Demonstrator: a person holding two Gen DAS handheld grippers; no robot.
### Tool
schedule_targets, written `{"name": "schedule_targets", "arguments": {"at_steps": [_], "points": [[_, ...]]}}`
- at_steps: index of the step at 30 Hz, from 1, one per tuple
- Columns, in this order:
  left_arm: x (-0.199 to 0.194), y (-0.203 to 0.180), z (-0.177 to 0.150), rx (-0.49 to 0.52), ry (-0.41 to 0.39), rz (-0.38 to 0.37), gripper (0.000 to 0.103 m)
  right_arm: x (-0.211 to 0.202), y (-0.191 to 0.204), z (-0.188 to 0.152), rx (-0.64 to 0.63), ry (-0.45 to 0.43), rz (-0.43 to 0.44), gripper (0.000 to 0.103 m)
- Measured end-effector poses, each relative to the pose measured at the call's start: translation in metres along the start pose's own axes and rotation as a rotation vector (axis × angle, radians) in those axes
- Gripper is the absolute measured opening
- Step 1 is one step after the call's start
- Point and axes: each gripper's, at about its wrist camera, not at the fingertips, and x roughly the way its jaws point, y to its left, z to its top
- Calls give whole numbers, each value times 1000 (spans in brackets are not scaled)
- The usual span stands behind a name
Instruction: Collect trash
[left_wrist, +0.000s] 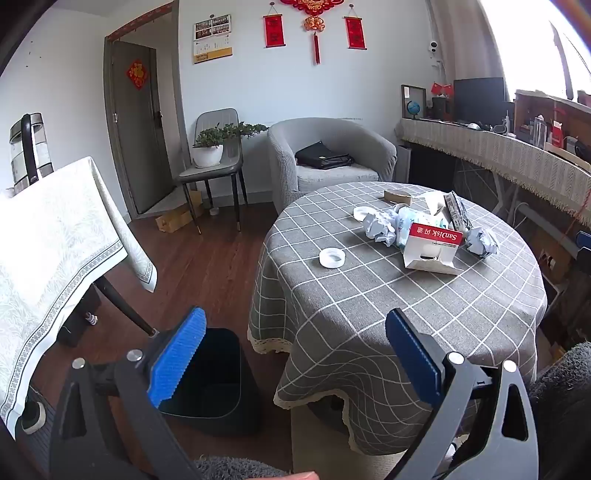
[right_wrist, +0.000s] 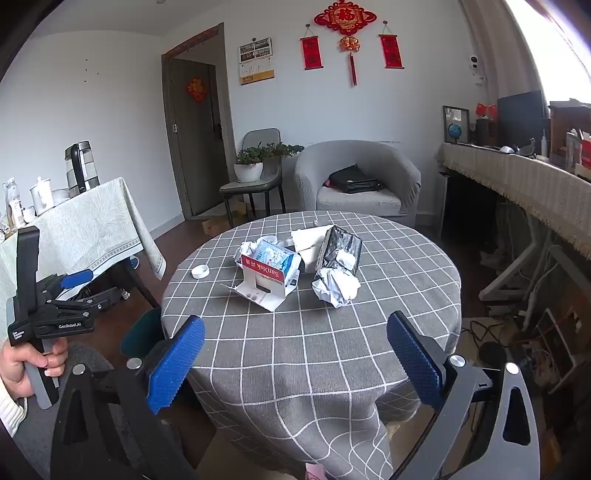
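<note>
Trash lies on the round table's grey checked cloth (left_wrist: 369, 332): a red-and-white SanDisk box (left_wrist: 434, 245) (right_wrist: 266, 280), crumpled paper balls (left_wrist: 380, 227) (right_wrist: 336, 286), a black wrapper (left_wrist: 458, 210) (right_wrist: 341, 247) and a white lid (left_wrist: 331, 257) (right_wrist: 200, 272). A black bin (left_wrist: 218, 380) stands on the floor left of the table, just beyond my left gripper (left_wrist: 295, 354). Both the left and the right gripper (right_wrist: 295, 362) are open and hold nothing, short of the table's near edge. In the right wrist view a hand (right_wrist: 33, 365) holds the left gripper (right_wrist: 88, 290).
A second table with a pale cloth (left_wrist: 55, 240) and a kettle (left_wrist: 27, 147) stands at the left. Behind the round table are a grey armchair (left_wrist: 332, 155), a chair with a potted plant (left_wrist: 210, 147) and a long cluttered sideboard (left_wrist: 498, 147). Cables lie on the floor (right_wrist: 517, 332) to the right.
</note>
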Motion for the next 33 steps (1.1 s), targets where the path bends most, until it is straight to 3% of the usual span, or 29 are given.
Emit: {"name": "schedule_targets", "arguments": {"at_steps": [33], "points": [[1, 0, 0, -5, 5, -5, 100, 1, 1, -1, -7, 12, -5, 100]]}}
